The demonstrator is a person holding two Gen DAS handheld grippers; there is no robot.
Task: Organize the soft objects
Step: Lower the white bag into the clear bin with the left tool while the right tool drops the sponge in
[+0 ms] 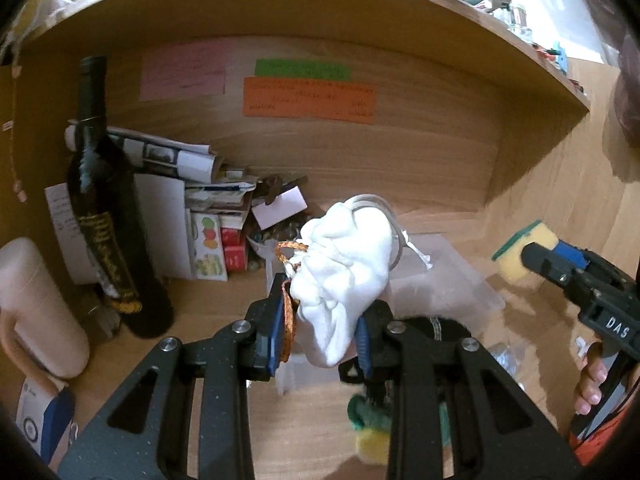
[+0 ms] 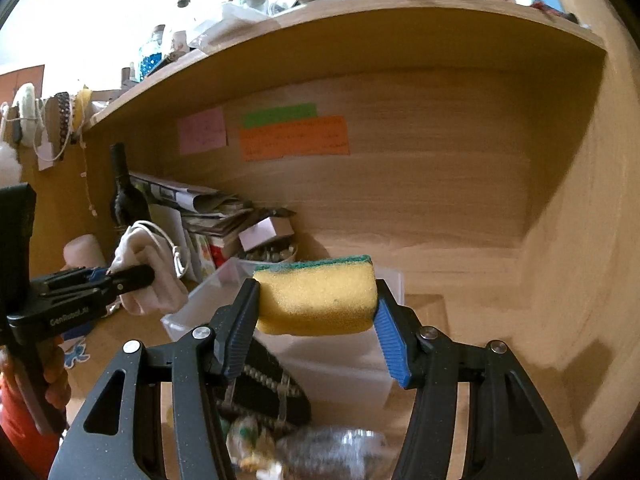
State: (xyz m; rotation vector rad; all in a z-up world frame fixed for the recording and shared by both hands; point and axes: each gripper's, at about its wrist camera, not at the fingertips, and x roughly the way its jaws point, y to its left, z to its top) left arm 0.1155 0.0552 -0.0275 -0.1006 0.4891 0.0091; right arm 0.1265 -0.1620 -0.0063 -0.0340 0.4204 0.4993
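Note:
My left gripper point(image 1: 320, 320) is shut on a bunched white cloth bag point(image 1: 344, 276) with an orange cord point(image 1: 286, 308), held above a clear plastic bin point(image 1: 452, 280). It also shows in the right wrist view point(image 2: 152, 276). My right gripper point(image 2: 316, 312) is shut on a yellow sponge with a green scrub side point(image 2: 316, 300), held above the same bin point(image 2: 280, 344). The sponge also shows at the right of the left wrist view point(image 1: 524, 250). A second yellow-green sponge point(image 1: 370, 428) lies blurred below the left gripper.
A dark wine bottle point(image 1: 102, 208) and a pale jug point(image 1: 36, 308) stand at left. Papers and small boxes point(image 1: 216, 224) pile against the back wall under a wooden shelf point(image 1: 360, 12). A black woven item point(image 2: 264, 384) and a clear plastic object point(image 2: 332, 448) lie near the bin.

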